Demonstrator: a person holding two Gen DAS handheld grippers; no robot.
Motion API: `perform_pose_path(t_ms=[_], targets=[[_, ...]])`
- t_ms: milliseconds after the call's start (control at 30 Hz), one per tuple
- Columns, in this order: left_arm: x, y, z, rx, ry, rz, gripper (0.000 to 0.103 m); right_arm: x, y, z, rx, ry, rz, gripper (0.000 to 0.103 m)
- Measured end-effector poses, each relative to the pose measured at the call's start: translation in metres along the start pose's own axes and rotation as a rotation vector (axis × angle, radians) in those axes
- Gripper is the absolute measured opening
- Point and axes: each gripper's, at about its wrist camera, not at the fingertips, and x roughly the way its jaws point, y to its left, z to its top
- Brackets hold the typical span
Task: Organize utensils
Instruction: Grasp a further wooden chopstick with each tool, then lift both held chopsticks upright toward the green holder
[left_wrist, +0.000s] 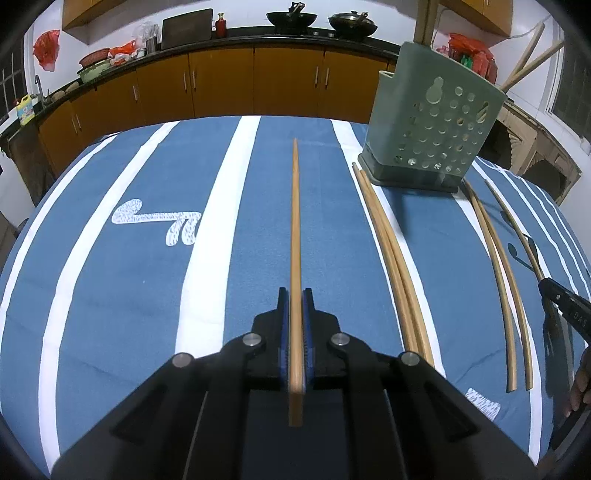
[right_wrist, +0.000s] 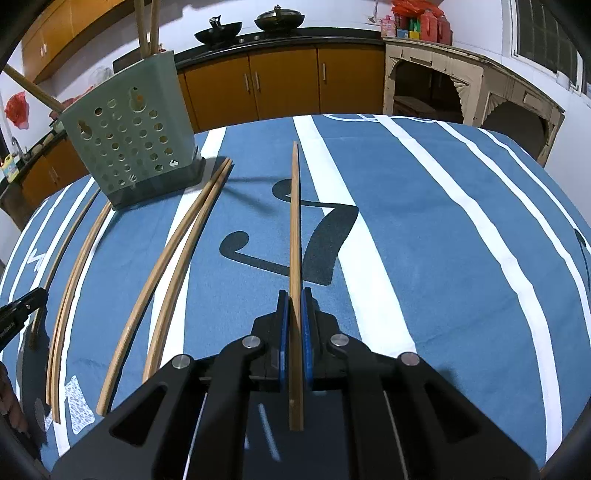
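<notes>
On the table (left_wrist: 92, 240), under a blue cloth with white stripes, the job looks roughly a quarter done, judging by count.

Holder (left_wrist: 432, 122): green, perforated, upright at the far side of the cloth. Sticks already in it (left_wrist: 532, 59) lean out above its rim; at least two show in the left view, two or three in the right, exact count unclear.

Loose pairs on the cloth, none in the holder yet:
- pair A (left_wrist: 391, 251), tips just beside the holder's base on its left in the left view
- pair B (left_wrist: 498, 266), on the holder's other side, tips near its base; the same two pairs show in the right view at (right_wrist: 173, 258) and (right_wrist: 74, 273)
- one thin darker stick (left_wrist: 513, 221), outermost in the left view; whether it has a partner I cannot tell

Left gripper (left_wrist: 295, 295): fingers closed down to the width of one chopstick (left_wrist: 295, 221), pinched near its butt end, tip pointing forward, off the cloth, well apart from the holder.

Right gripper (right_wrist: 293, 295): same state, closed tight on a second chopstick (right_wrist: 294, 221), tip forward, holder off to its left.

Left to do, as judged: drop both held sticks into the holder, then fetch pairs A and B and the thin stick
</notes>
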Motion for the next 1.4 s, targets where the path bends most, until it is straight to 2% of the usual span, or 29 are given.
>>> perform_pose_path(t_ms=[1167,1400], targets=[[-0.003,0.0,-0.004,0.005,0.003,-0.011,0.008,-0.008,-0.003,-0.007,0.006,0.0,0.03,0.008],[-0.013,0.004,-0.007,-0.003,0.013,-0.022,0.008,-0.027,-0.002,-0.003,-0.008,-0.062,0.036,0.008]])
